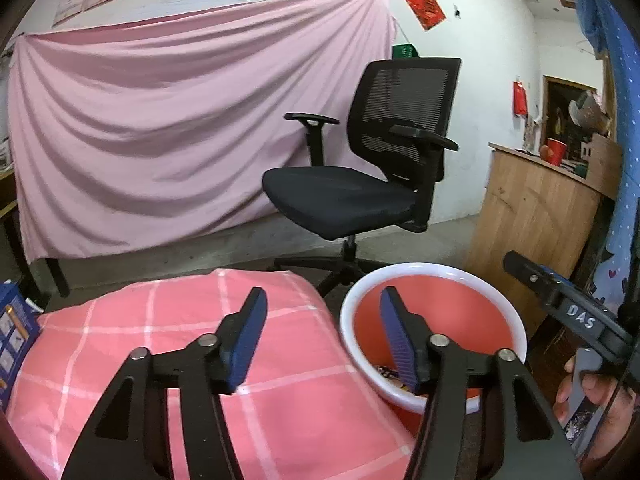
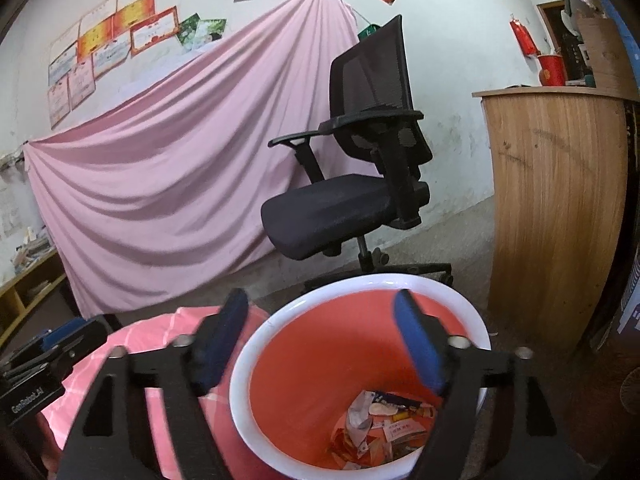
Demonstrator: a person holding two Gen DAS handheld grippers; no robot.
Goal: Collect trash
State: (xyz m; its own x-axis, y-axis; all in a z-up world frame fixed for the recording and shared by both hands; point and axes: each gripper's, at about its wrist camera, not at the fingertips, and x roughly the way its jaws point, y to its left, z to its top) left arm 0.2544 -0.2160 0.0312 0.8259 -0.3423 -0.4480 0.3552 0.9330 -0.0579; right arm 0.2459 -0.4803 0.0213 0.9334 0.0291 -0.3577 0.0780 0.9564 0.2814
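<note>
A red bin with a white rim (image 2: 320, 360) stands on the floor beside a pink checked cushion (image 1: 120, 340). Several paper scraps and wrappers (image 2: 380, 424) lie at its bottom. My right gripper (image 2: 320, 344) is open and empty, held above the bin's mouth. My left gripper (image 1: 322, 340) is open and empty, over the cushion's right edge and the bin's left rim (image 1: 348, 320). The right gripper's body (image 1: 560, 304) shows at the right of the left wrist view. The left gripper's body (image 2: 36, 368) shows at the left of the right wrist view.
A black office chair (image 1: 360, 168) stands behind the bin. A pink sheet (image 1: 160, 120) hangs on the wall at the left. A wooden cabinet (image 2: 556, 208) stands at the right with a red cup (image 2: 552, 68) on top. A blue box (image 1: 12, 340) sits at the far left.
</note>
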